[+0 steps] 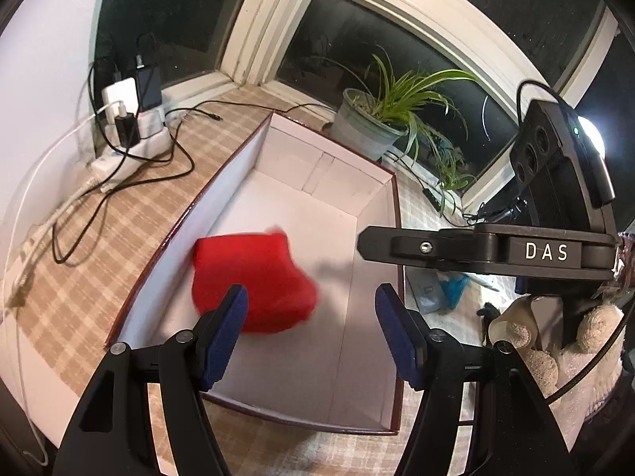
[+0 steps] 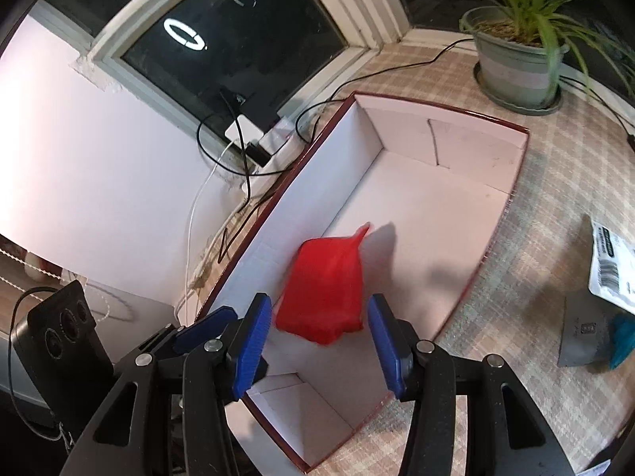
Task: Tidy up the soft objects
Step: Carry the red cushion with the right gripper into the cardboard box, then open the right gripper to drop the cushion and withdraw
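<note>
Left wrist view: your left gripper (image 1: 309,313) hangs over the near end of the box (image 1: 234,170) with its blue fingers (image 1: 224,333) spread wide and nothing between them. The red pouch (image 1: 254,281) is inside the box, close to the left wall, blurred, and partly hidden by the left finger; you cannot tell whether it rests on the box floor or is just above it. To the right, your right gripper (image 1: 488,252) reaches in from the side over the box rim, and your gloved hand (image 1: 555,341) shows below it. On the checked counter (image 1: 79,277) left of the box sit a power strip (image 1: 135,139) with chargers and loose cables; a potted plant (image 1: 373,123) stands behind the box by the window. In the right wrist view, your right gripper (image 2: 319,345) also has its fingers (image 2: 252,341) spread apart, empty, with the pouch (image 2: 327,293) between and beyond them, near the left wall of the box (image 2: 504,214). A labelled packet (image 2: 613,265) lies on the counter (image 2: 535,238) to the right, apart from the box.
</note>
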